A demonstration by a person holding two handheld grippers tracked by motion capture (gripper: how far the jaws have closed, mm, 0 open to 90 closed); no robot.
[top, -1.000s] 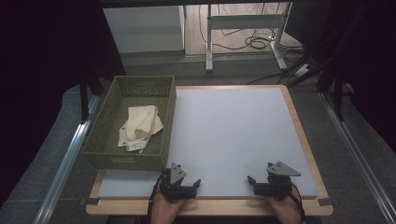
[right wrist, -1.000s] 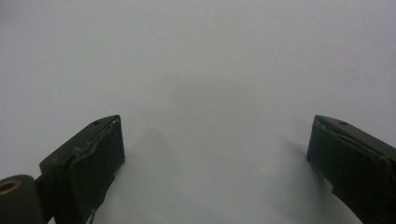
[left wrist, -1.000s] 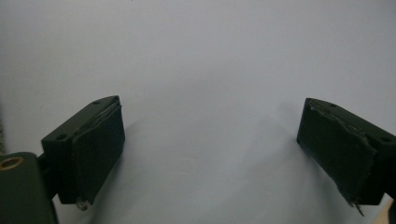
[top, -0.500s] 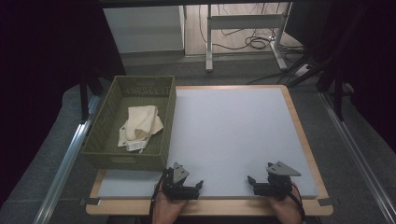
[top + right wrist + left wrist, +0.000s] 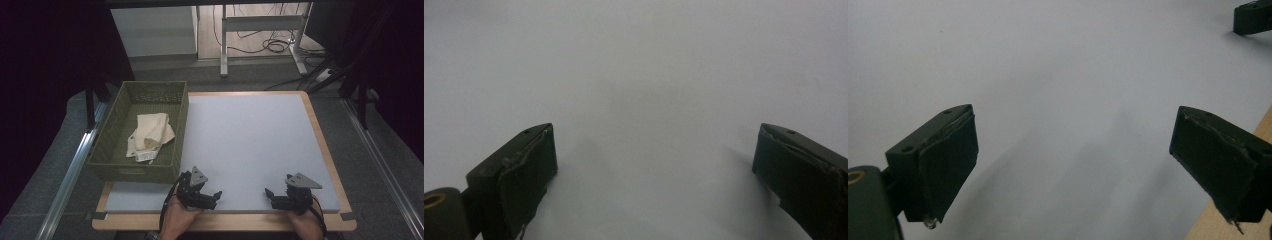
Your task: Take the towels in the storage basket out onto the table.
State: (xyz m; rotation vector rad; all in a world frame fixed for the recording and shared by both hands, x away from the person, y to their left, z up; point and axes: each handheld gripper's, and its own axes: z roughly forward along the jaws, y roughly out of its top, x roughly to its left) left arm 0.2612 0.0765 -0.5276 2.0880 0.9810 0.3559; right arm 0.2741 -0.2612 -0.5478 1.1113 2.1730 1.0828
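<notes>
Both grippers sit low at the near edge of the table. The left gripper (image 5: 214,195) has its jaws wide apart and holds nothing. The right gripper (image 5: 269,193) is just the same, wide and holding nothing. In front of them lies the big white mat (image 5: 250,140), flat and bare. Farther off, at the left side, stands the green basket (image 5: 115,131). Inside it lies the cream cloth (image 5: 151,134), all bunched up, well apart from both grippers.

The step in hand looks like going for the cloth. The left gripper is closer to the basket, so it should go first. It should lift up over the basket wall, then come down from above. It should keep wide until the cloth is between the jaws, then pinch a thick fold, not a thin corner.
</notes>
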